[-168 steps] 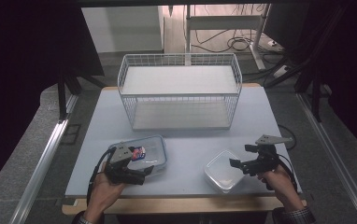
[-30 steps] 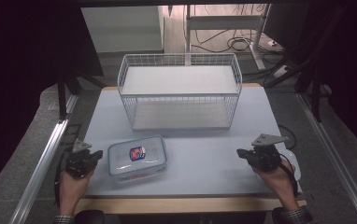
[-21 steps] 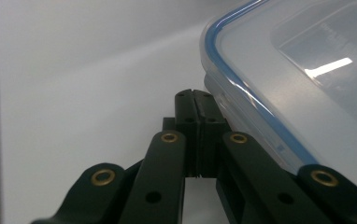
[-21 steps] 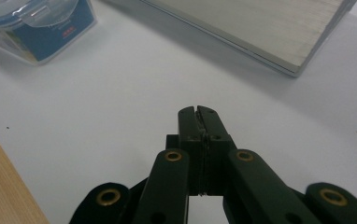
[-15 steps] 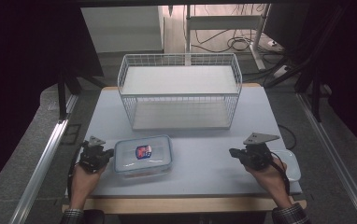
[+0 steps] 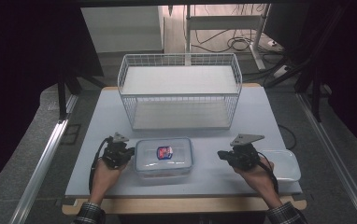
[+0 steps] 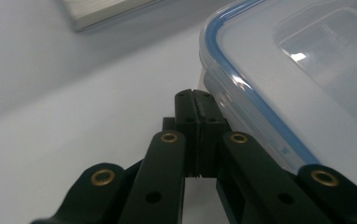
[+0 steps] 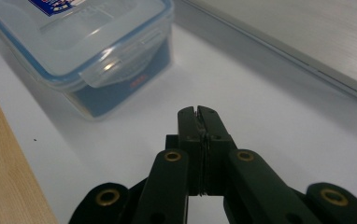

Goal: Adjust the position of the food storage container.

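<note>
A clear plastic food container (image 6: 163, 155) with a blue-sealed lid and a red-and-blue label lies flat, lid on; it sits in front of the white wire basket (image 6: 180, 88), well apart from it.

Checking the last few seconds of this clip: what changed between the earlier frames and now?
The lid went onto the container; the spare clear tray now lies at the table's right edge. The left gripper let go, swung out left, then came back to the container's left end, jaws shut and empty. The right gripper moved in from the right, also shut and empty. The wire basket stayed put.
</note>
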